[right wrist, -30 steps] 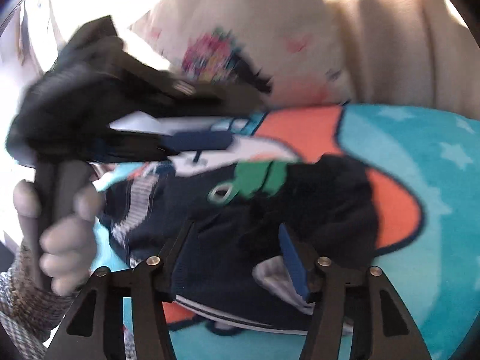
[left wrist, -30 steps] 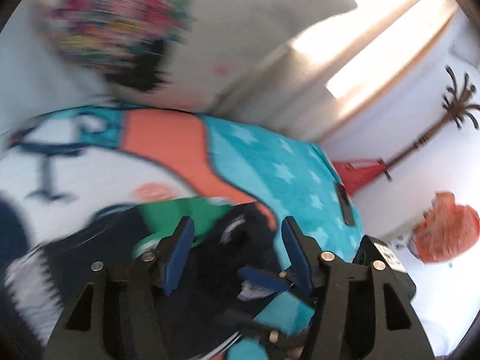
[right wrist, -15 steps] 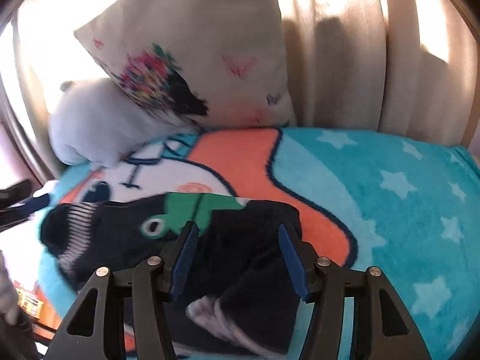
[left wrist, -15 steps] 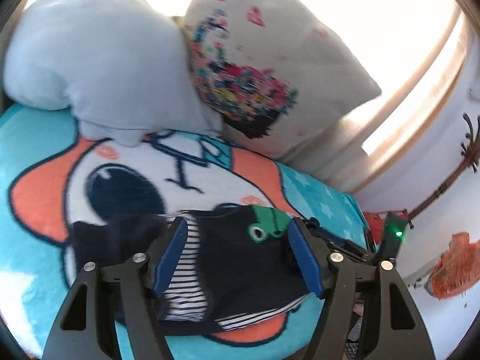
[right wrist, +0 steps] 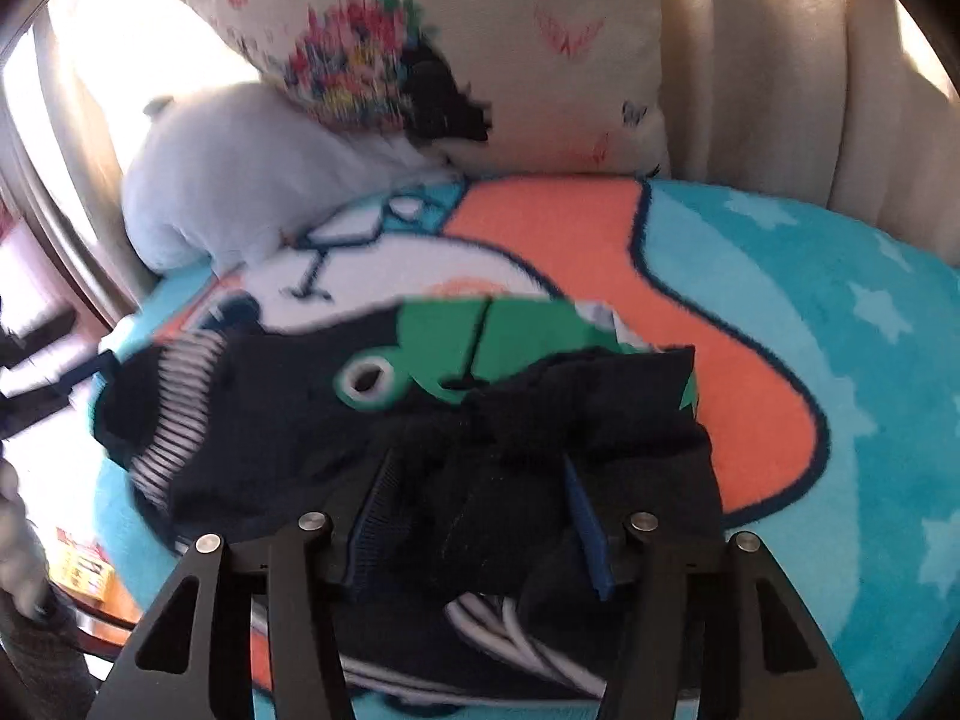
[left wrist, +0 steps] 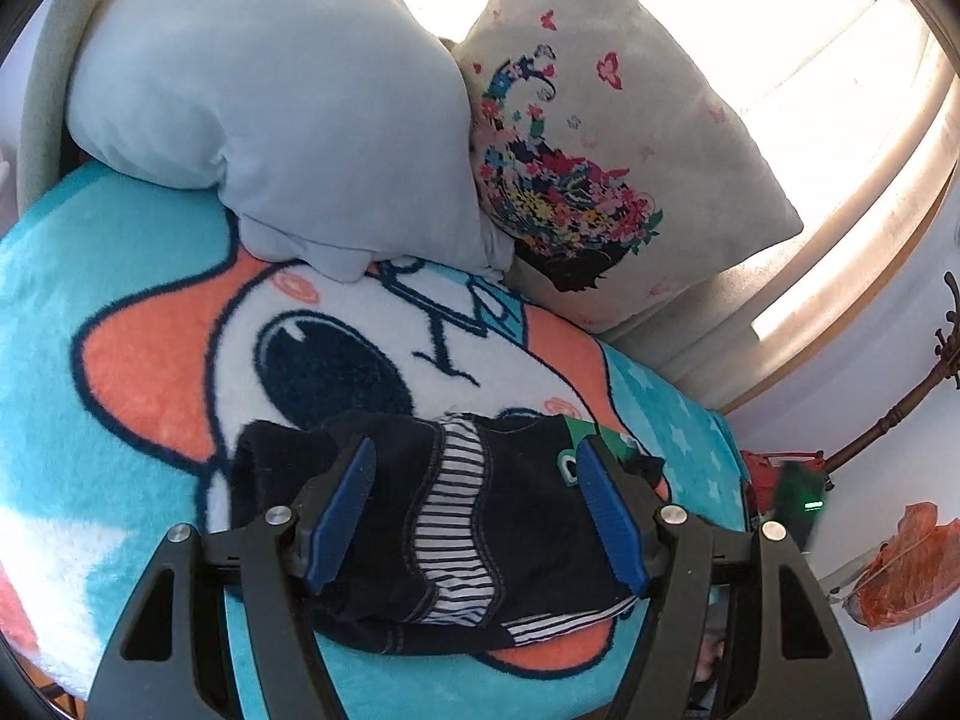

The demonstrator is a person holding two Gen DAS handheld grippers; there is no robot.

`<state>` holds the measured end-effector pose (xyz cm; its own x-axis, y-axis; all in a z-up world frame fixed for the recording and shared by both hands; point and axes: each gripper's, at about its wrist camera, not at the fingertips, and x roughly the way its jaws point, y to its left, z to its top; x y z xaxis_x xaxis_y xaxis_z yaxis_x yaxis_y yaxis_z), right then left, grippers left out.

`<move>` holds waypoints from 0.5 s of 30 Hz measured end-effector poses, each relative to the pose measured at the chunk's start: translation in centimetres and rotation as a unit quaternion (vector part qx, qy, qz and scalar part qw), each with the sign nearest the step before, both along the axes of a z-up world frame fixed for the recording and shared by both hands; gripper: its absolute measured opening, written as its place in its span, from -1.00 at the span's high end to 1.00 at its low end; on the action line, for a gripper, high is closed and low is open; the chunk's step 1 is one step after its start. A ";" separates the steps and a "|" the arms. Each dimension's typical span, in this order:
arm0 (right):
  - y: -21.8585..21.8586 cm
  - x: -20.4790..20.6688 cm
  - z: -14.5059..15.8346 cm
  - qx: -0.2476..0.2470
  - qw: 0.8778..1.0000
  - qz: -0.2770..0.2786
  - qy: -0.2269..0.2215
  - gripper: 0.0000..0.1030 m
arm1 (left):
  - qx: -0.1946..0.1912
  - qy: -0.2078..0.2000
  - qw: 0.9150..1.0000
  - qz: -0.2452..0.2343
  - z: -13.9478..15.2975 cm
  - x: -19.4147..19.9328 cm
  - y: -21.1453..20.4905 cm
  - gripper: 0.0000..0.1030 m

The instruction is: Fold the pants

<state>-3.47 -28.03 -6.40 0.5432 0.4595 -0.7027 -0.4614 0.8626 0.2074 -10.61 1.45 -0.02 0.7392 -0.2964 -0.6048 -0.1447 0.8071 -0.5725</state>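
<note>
A plush blanket (left wrist: pixel 120 360) in turquoise, orange and white, printed with a large cartoon face and white stars, covers the seat. At the back left leans one pale blue cushion (left wrist: pixel 270 102); to its right, touching it, stands one cream pillow (left wrist: pixel 600 138) with a bright flower print and small butterflies. Behind them runs beige ribbed upholstery (right wrist: pixel 780 78), brightly sunlit. At the far right of the left wrist view, a white wall carries a dark brown palm-shaped decoration (left wrist: pixel 888 420), with something orange (left wrist: pixel 906 576) below it.

One pair of dark navy pants (left wrist: pixel 498 516) lies bunched on the blanket near its front edge, showing a striped black-and-white lining and a green cartoon patch (right wrist: pixel 480 348) with a white eye.

The left gripper (left wrist: pixel 474 516) hangs above the pants, its blue-padded jaws spread wide and holding nothing. The right gripper (right wrist: pixel 480 516) sits low over the crumpled right end, jaws also spread, with dark fabric bunched between them but not pinched.
</note>
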 end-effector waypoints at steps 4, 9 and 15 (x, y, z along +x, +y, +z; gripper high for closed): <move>-2.4 -0.9 2.6 0.084 0.996 -0.014 -0.021 -0.14 | 0.014 0.003 1.000 0.024 -0.1 -0.5 0.9 -0.34; -1.8 2.2 -1.3 0.095 0.992 -0.032 0.081 -0.25 | 0.003 0.015 0.999 0.041 -1.0 -1.2 2.0 -0.34; -0.1 -0.3 2.1 0.080 0.997 -0.019 0.009 -0.28 | -0.004 0.023 0.995 0.099 -2.0 -3.0 5.3 -0.36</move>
<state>-3.77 -28.10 -4.35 0.5511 0.5450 -0.6319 -0.4233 0.8352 0.3511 -13.61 6.73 -1.99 0.7547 -0.1529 -0.6380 -0.3275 0.7548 -0.5683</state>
